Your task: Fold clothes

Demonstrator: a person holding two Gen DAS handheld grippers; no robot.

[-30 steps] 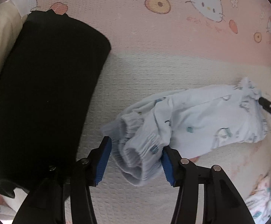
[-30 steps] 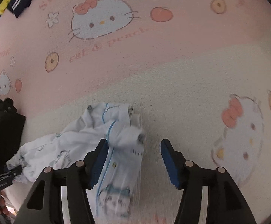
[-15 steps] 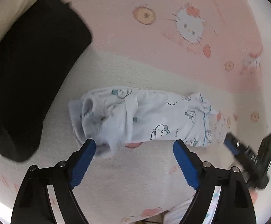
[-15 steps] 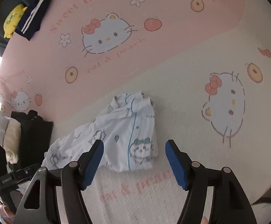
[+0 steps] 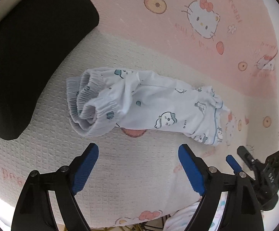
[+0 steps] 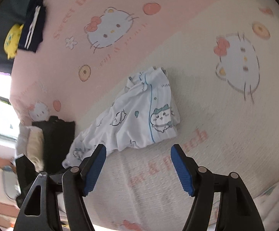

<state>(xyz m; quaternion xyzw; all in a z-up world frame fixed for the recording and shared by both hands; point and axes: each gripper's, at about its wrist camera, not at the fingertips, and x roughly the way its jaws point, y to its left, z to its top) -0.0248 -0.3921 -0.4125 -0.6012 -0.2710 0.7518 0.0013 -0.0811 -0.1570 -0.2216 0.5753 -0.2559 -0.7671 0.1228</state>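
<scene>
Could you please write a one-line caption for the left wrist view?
Open left gripper above folded white printed pants on a pink blanket, black garment alongside.

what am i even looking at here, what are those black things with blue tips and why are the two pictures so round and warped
Those are two hand-held claws, one in each of a person's hands; no robot arm is involved. Each carries a wide-angle camera looking along its two black fingers with blue pads, hence the round, bent pictures. One picture comes from the left claw, the other from the right claw.

Both look down on a pink and cream cartoon-cat bedsheet. On it lies a small pale blue printed garment with an elastic band, loosely folded, beside a folded black garment.

Neither claw holds anything. The left one is open above bare sheet; the right one's jaws are opening, with nothing between them.
</scene>
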